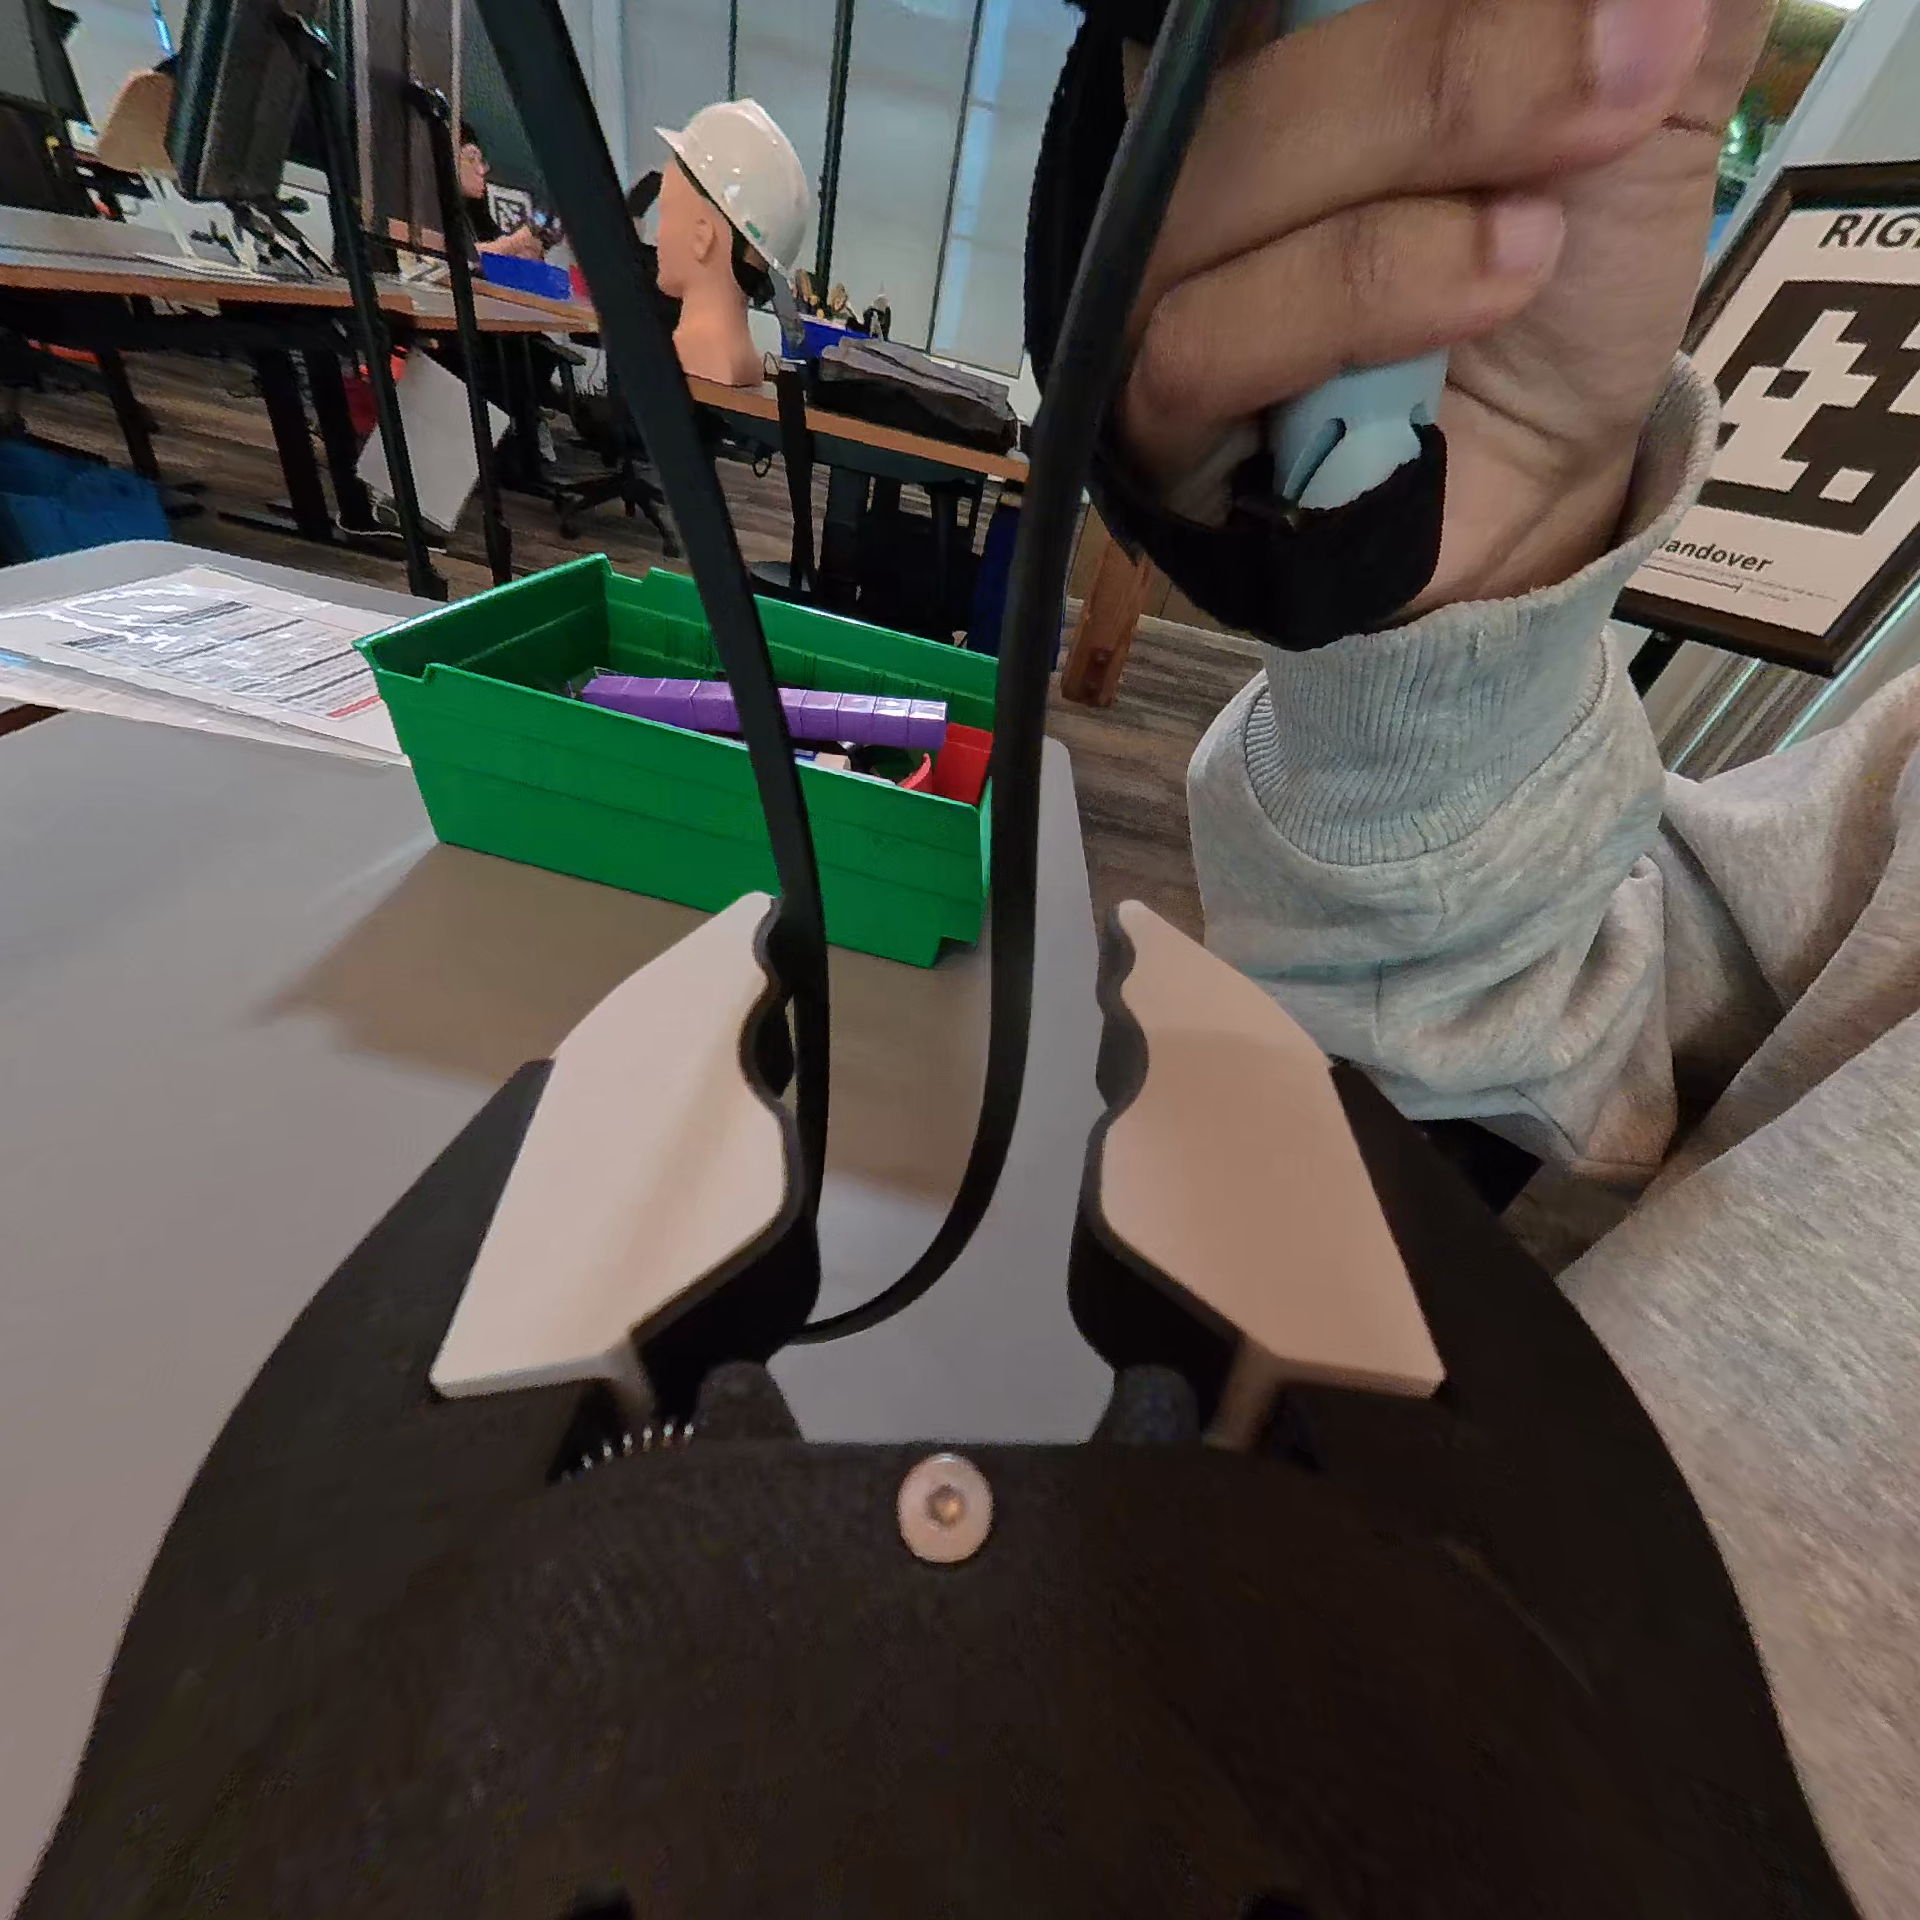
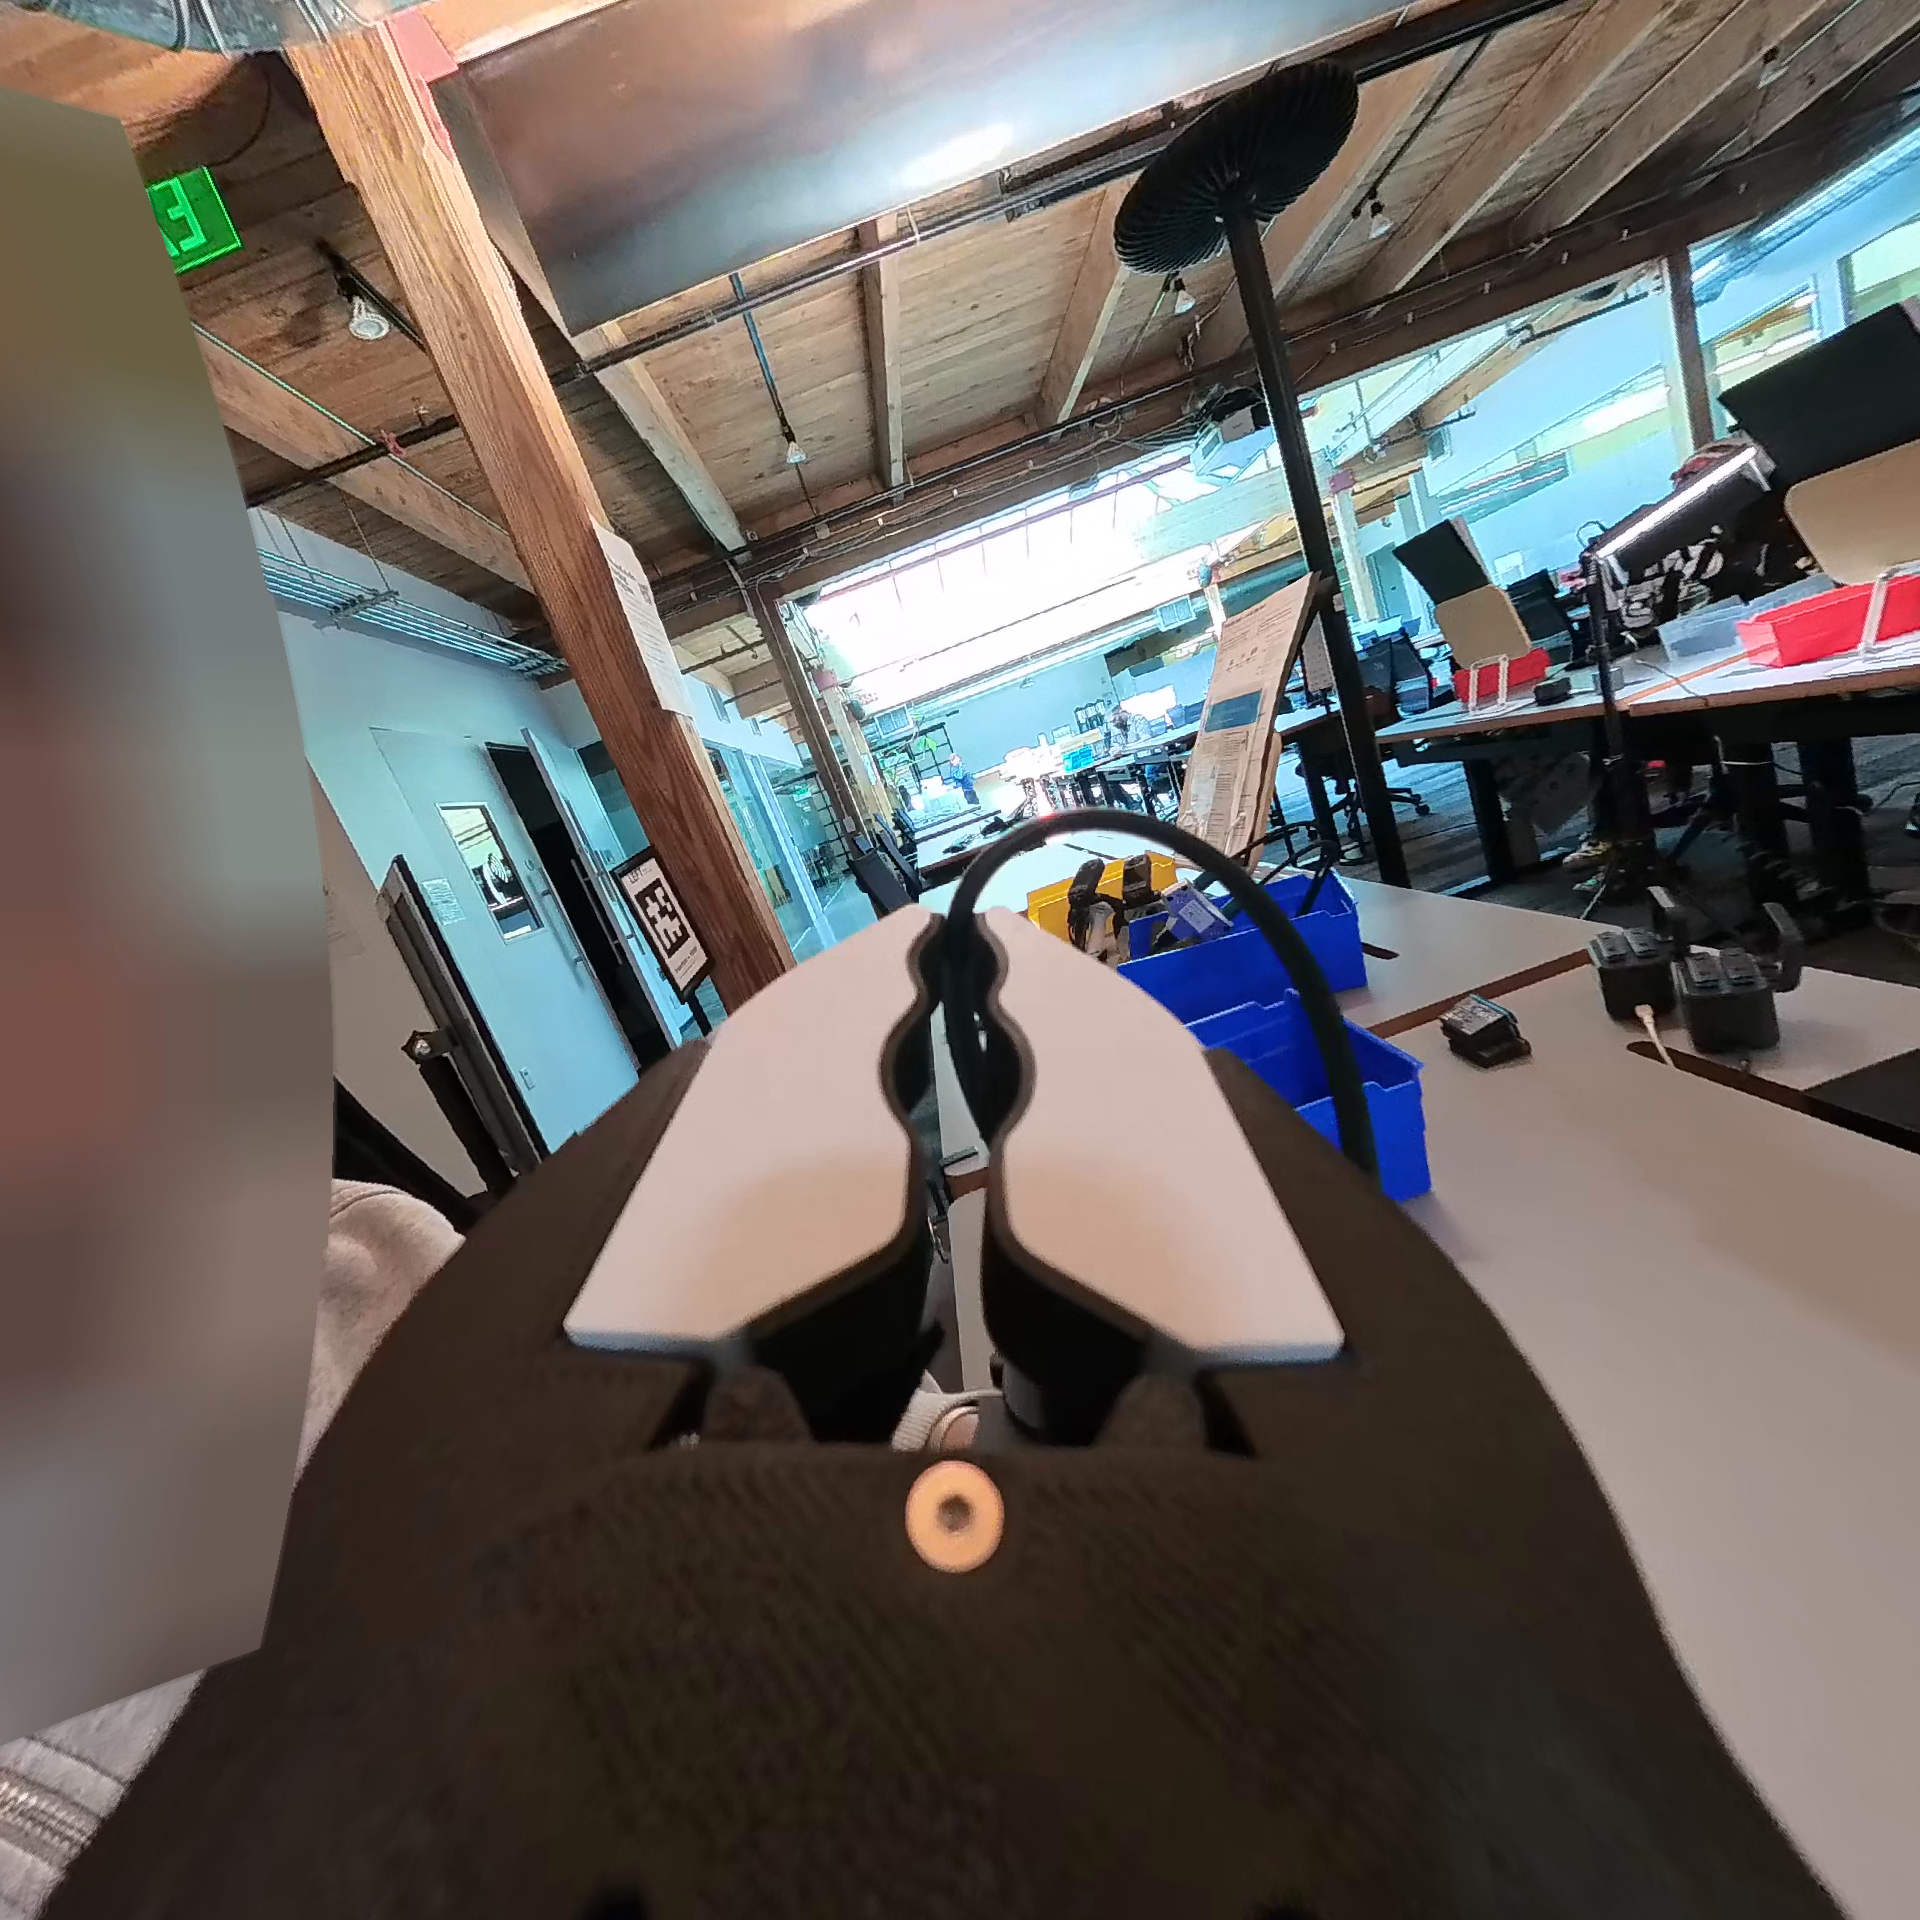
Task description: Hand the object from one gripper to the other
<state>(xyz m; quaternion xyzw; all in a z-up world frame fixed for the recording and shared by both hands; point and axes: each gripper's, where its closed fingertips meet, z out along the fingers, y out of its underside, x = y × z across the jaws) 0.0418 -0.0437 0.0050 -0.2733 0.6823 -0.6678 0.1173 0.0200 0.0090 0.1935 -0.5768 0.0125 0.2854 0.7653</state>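
A black flat band [image 1: 1003, 1039] hangs down in a long loop from above, and its lower end lies between the fingers of my left gripper [image 1: 945, 920]. The left gripper is open; one strand runs close along its left finger [image 1: 644, 1143], the other hangs free in the gap. My right gripper [image 2: 961, 925] is shut on the black band [image 2: 1299, 997], which arches out past its tips and curves back to the right. In the left wrist view, a hand [image 1: 1403, 260] in a grey sleeve holds the right gripper's handle above.
A green bin [image 1: 675, 810] with purple and red pieces stands on the grey table [image 1: 208, 935] just beyond the left gripper, papers to its left. A framed sign [image 1: 1818, 416] stands at the right. In the right wrist view, two blue bins [image 2: 1340, 1091] sit on a white table. There is about 20 cm between the tips of the two grippers.
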